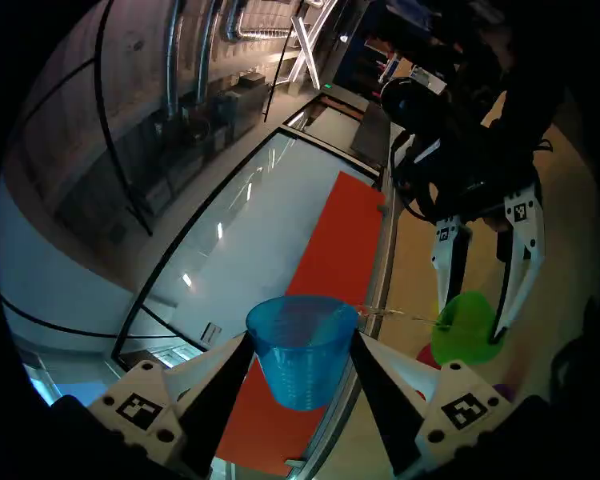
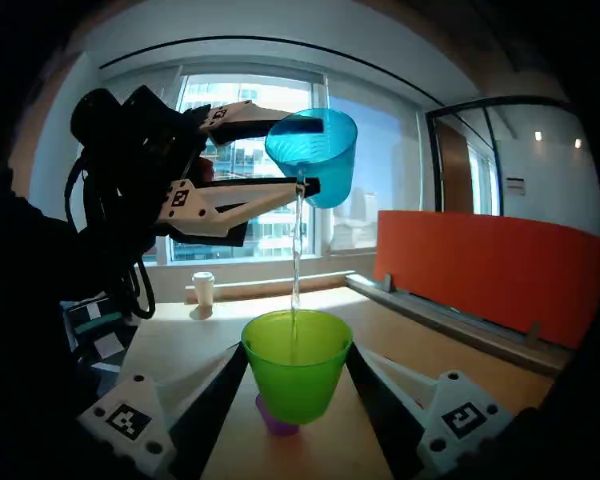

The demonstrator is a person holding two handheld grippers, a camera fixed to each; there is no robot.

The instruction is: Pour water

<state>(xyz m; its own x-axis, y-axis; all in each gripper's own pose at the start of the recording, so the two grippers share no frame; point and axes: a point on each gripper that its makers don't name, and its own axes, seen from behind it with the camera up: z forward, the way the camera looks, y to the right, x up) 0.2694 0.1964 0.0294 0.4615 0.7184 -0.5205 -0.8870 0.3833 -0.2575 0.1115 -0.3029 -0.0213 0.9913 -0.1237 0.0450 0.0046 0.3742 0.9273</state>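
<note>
Mid-pour: left claw [image 1: 303,346] pinches tilted blue cup [image 2: 312,156] up high, water stream [image 2: 297,256] drops into green cup [image 2: 297,376] pinched by right claw [image 2: 298,352] above near tabletop [image 2: 356,448]; next likely levelling blue cup before overflow.

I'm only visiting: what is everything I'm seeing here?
Translucent blue plastic cup: one, blue, raised and tilted.
Translucent green plastic cup: one, green, upright beneath it.
Water stream: one, clear, from blue cup into green cup.
Wooden table: one, pale, below the cups.
Small purple object: one, purple, partly hidden by the green cup.
White lidded paper cup: one, white, on the table near the window.
Orange divider panel: one, orange, along the table's edge.
Left tool: one, white-fingered, shut on blue cup.
Right tool: one, white-fingered, shut on green cup.
</note>
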